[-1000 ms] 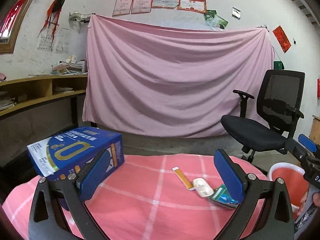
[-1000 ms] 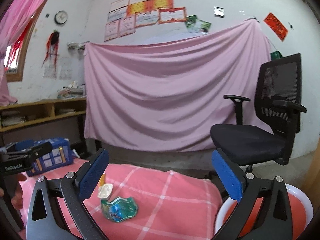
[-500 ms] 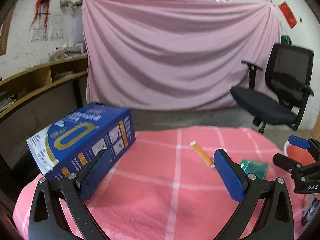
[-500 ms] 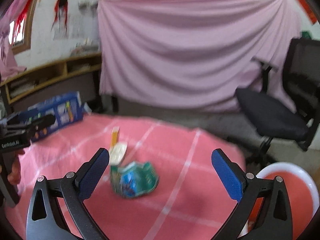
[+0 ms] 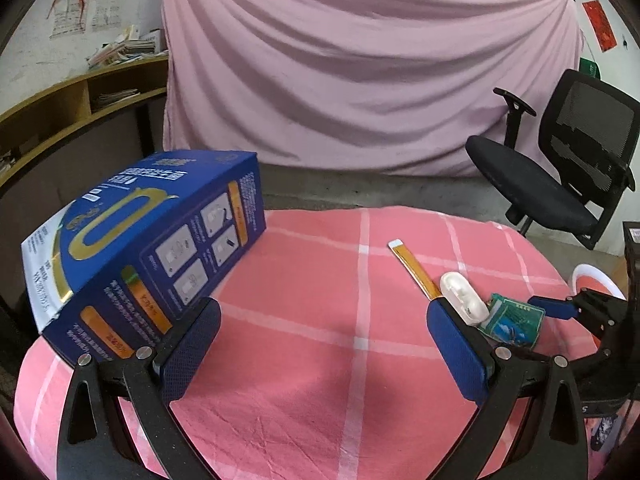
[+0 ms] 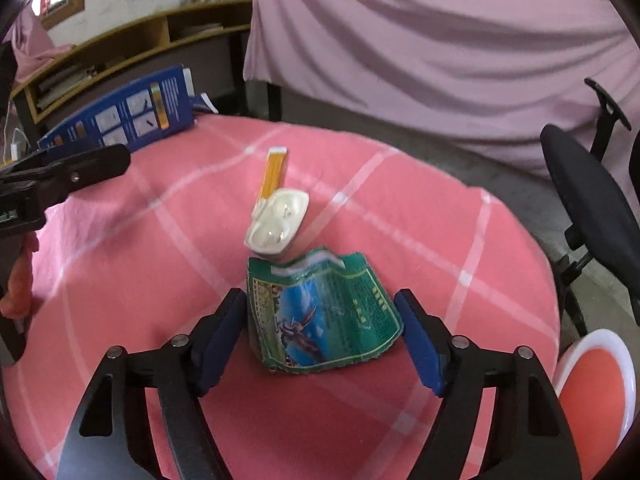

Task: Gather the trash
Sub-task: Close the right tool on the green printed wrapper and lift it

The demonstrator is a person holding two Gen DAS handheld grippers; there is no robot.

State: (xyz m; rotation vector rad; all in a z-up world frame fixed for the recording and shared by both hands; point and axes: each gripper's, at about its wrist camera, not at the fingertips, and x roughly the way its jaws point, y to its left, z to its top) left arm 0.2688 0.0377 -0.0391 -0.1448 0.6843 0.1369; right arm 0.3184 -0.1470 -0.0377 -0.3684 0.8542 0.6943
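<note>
A crumpled green wrapper [image 6: 320,312] lies on the pink checked table [image 6: 380,208]. My right gripper [image 6: 320,340] is open, its jaws on either side of the wrapper, not closed on it. A white plastic blister [image 6: 278,218] and an orange strip [image 6: 272,176] lie just beyond. In the left wrist view the wrapper [image 5: 514,318], blister [image 5: 464,298] and strip [image 5: 412,268] lie at the right. My left gripper [image 5: 324,348] is open and empty, next to a big blue box [image 5: 148,248].
A white-rimmed red bin [image 6: 596,392] stands below the table's right edge. A black office chair [image 5: 560,176] stands at the right. A pink sheet [image 5: 360,72] hangs behind. Wooden shelves [image 5: 60,112] run along the left wall.
Both grippers have tilted down and moved in over the table. My right gripper has come up to the green wrapper and narrowed around it. The left gripper has neared the blue box.
</note>
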